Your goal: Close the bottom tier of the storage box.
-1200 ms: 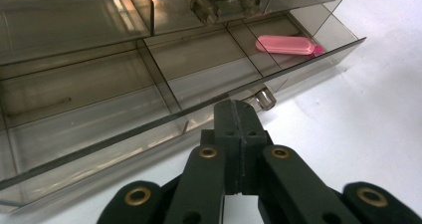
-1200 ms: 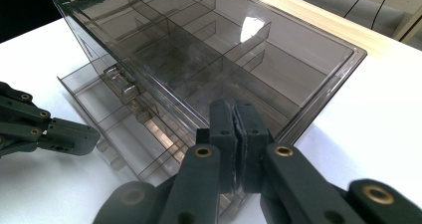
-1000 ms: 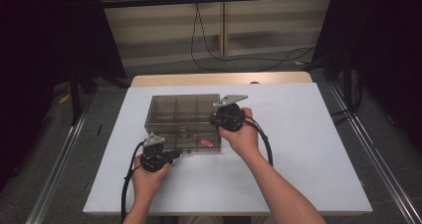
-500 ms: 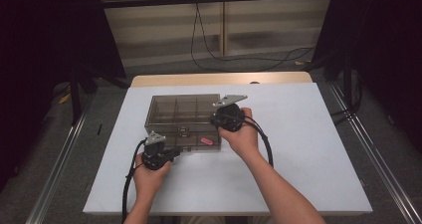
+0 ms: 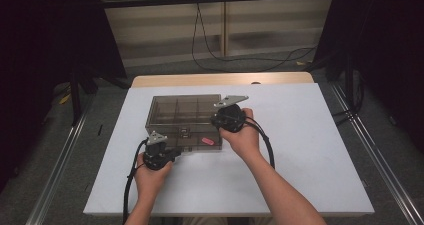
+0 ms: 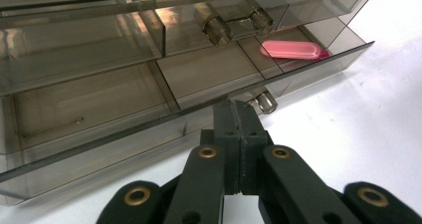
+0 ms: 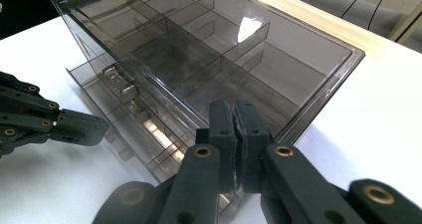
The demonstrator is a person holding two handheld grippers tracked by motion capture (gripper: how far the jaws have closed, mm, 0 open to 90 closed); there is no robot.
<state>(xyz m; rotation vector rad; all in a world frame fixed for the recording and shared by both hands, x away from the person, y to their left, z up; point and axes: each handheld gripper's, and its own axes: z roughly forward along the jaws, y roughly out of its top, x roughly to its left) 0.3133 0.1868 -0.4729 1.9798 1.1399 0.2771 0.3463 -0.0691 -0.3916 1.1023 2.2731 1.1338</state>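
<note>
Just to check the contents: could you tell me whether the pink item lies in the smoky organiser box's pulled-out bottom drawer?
Yes, the pink item lies flat in a compartment of the drawer that sticks out from the smoky organiser box.

Left tool (image 5: 176,153) edged slightly nearer organizer box (image 5: 185,116); otherwise no visible change.

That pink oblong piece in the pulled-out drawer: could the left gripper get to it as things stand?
Probably yes. The pink oblong piece lies in an open-topped compartment of the slightly pulled-out drawer, and nothing covers it. The left gripper sits shut at the drawer's front edge, so it would have to open and lift over.
</note>
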